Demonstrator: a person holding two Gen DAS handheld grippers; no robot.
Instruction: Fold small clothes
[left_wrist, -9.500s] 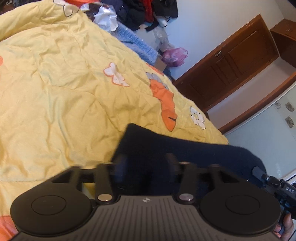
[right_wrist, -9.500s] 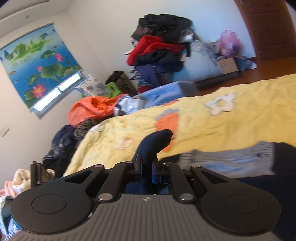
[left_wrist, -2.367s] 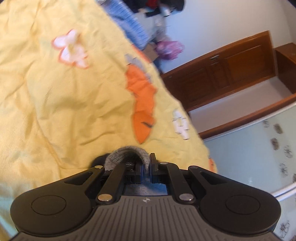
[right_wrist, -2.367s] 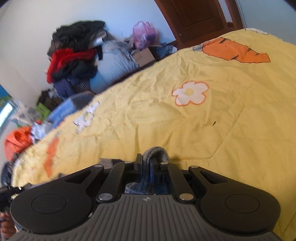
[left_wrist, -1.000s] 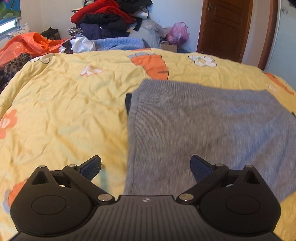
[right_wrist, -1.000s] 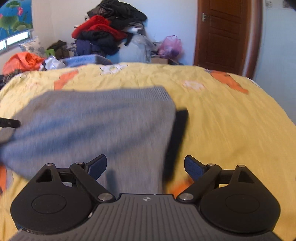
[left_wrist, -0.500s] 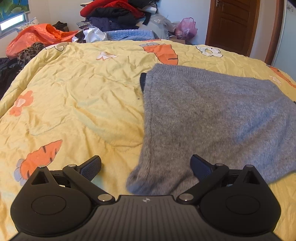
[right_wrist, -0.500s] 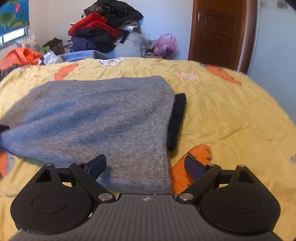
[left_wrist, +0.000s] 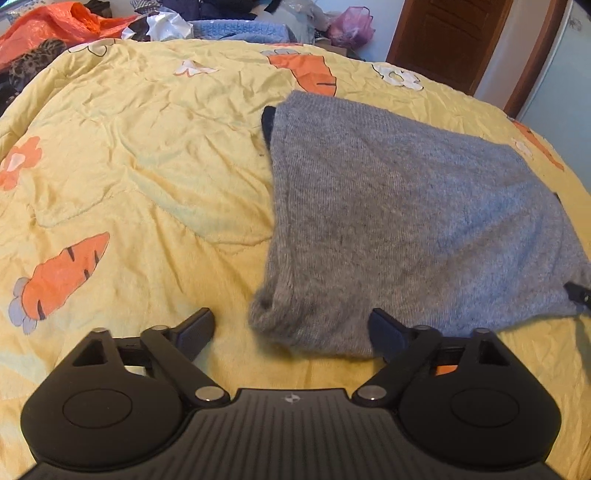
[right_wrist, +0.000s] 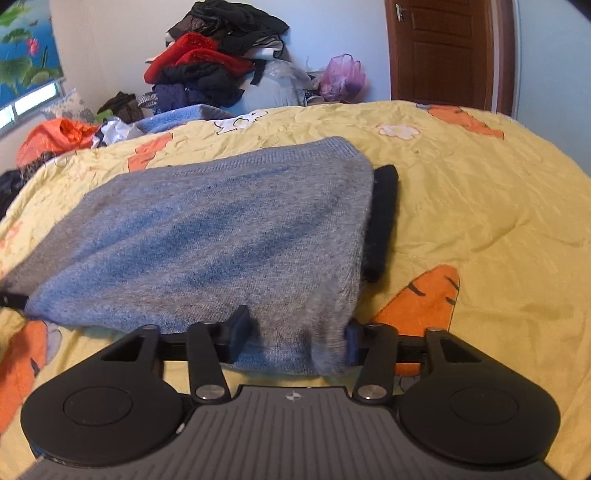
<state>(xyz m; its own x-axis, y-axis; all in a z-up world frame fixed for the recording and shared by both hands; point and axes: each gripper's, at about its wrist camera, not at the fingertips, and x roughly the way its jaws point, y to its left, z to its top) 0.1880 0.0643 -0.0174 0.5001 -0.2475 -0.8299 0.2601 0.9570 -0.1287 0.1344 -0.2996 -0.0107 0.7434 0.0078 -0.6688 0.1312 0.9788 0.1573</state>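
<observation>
A grey knit garment (left_wrist: 399, 221) lies folded flat on the yellow bedspread (left_wrist: 129, 166). A dark layer of it peeks out at its far left corner and along its right edge (right_wrist: 382, 221). My left gripper (left_wrist: 291, 332) is open and empty, with the garment's near left corner between its fingers. My right gripper (right_wrist: 295, 336) is open, its jaws partly closed around the garment's near right corner (right_wrist: 317, 332), which bunches between them. The garment (right_wrist: 221, 229) looks blue-grey in the right wrist view.
The bedspread has carrot prints (left_wrist: 59, 277) and flower prints. Piles of clothes (right_wrist: 210, 74) and bags lie beyond the far edge of the bed. A wooden door (right_wrist: 443, 51) stands at the back right.
Both grippers let go of the garment about a second ago and it now lies flat. Since half a second ago the right gripper's jaws have narrowed around the near right corner.
</observation>
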